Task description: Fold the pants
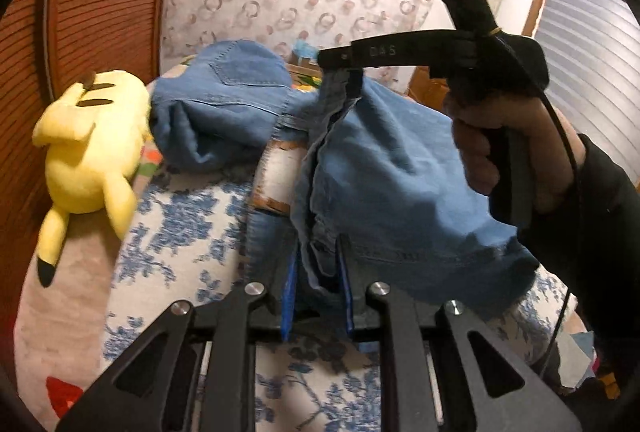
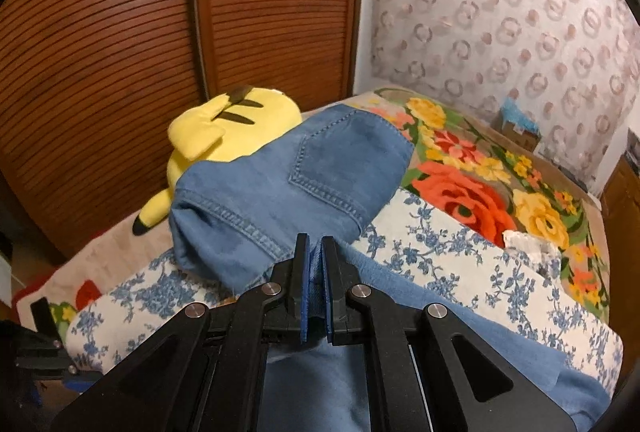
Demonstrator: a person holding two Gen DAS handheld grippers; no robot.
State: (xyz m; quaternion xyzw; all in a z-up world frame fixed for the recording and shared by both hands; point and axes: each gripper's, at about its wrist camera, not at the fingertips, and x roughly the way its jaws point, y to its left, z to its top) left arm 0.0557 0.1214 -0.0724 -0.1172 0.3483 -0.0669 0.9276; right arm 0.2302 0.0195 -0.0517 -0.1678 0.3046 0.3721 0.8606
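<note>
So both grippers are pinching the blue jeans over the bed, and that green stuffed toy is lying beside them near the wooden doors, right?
Nearly. The stuffed toy is yellow, not green, as the right wrist view shows plainly. The rest holds: the left gripper and the right gripper both pinch the blue jeans over the bed, near the wooden doors.

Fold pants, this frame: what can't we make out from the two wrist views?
- Pants legs and hems: left view, bunched denim and the hand cover them; right view, the right gripper blocks them.
- Bed under the pants: hidden in both views.
- Plush: left view blurred; right view, partly behind the denim.
- Box contents by the wall: too small.
</note>
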